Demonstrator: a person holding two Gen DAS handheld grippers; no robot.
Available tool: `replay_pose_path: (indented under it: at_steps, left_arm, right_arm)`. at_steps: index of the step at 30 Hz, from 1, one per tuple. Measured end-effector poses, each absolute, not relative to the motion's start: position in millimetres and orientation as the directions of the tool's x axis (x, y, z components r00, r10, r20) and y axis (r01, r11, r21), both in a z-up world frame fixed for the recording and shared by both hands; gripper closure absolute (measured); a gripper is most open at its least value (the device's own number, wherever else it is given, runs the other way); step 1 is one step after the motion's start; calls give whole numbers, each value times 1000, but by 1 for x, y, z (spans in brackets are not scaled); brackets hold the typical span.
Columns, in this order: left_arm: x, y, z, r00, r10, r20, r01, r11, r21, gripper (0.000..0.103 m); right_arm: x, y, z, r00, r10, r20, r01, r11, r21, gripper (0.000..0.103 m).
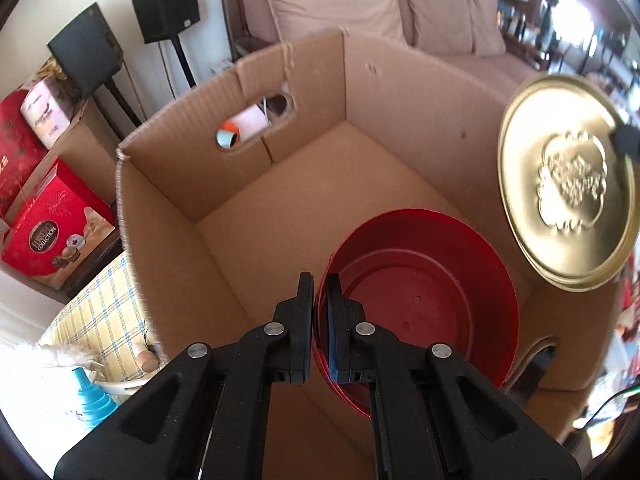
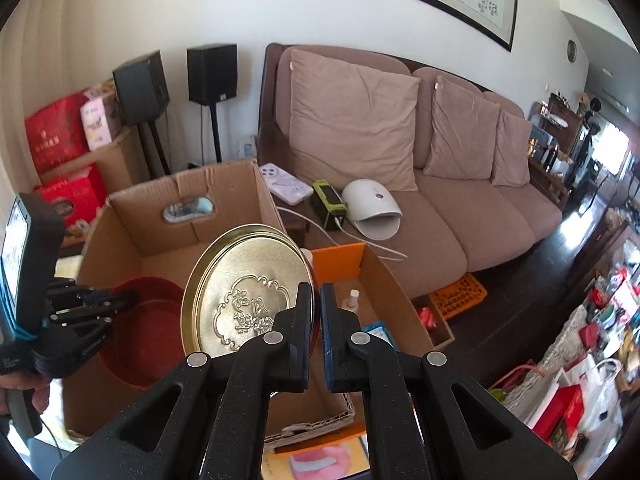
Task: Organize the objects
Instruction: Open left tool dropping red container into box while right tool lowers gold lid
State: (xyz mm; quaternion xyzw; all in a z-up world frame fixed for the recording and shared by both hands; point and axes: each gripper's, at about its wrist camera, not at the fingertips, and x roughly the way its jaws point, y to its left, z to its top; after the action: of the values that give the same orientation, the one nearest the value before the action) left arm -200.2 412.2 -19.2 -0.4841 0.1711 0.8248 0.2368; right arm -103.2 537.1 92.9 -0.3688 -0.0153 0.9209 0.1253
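L gripper (image 1: 319,300) is clamped nearly closed on the near rim of the red tin (image 1: 420,300), which sits inside the cardboard box (image 1: 180,184), at its near R corner, open side up w/ nothing visible in it. R gripper (image 2: 316,312) pinches the edge of the gold lid (image 2: 244,292), jaws almost together, lid tilted on edge above the box, embossed face toward the cam, just R of the tin & apart from it. Beyond the box: brown sofa (image 2: 440,216) w/ cushions, a white dome-shaped device (image 2: 374,208) on its seat; two black speakers (image 2: 176,76) on stands behind the box's L side, red gift boxes (image 1: 52,220) beside it
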Motion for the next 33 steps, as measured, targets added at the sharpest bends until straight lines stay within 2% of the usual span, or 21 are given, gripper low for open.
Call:
replay_pose_path:
  at_steps: [6,9,12,14,19,22,33]
  left_arm:
    - [-200,421,-29,-391,184,-902,-569,-819,79,94]
    - [-200,421,-33,-372,177,-911,-573,-816,75,84]
    - [-202,415,-29,-352,218,-910,-566,-824,22,83]
    - [-204,408,-23,-337,256,-906,-552,-833,-30,72]
    - [-203,382,0,-349,344,-872,-533,-838,-117,69]
    - [-203,365,13,-350,404,-845,-524,-832,-181,62]
    - [-189,318,33,-423,409,-809,-491,-853,-175,40]
  right_arm:
    - [-117,531,77,-677,265,-687,-204,-964,-171,100]
    - [-118,528,72,-671,259,-694,-193,-966,-174,100]
    - [-119,523,68,-669,261,-696,-185,-965,-185,100]
    - [-119,520,66,-667,265,-696,-179,-964,-196,100]
    - [-125,510,63,-660,285,-695,-160,-957,-241,100]
    - [-127,505,62,-662,274,-698,-145,-960,-239,100]
    - [-149,493,34,-565,283,-775,-98,-956,-278,98]
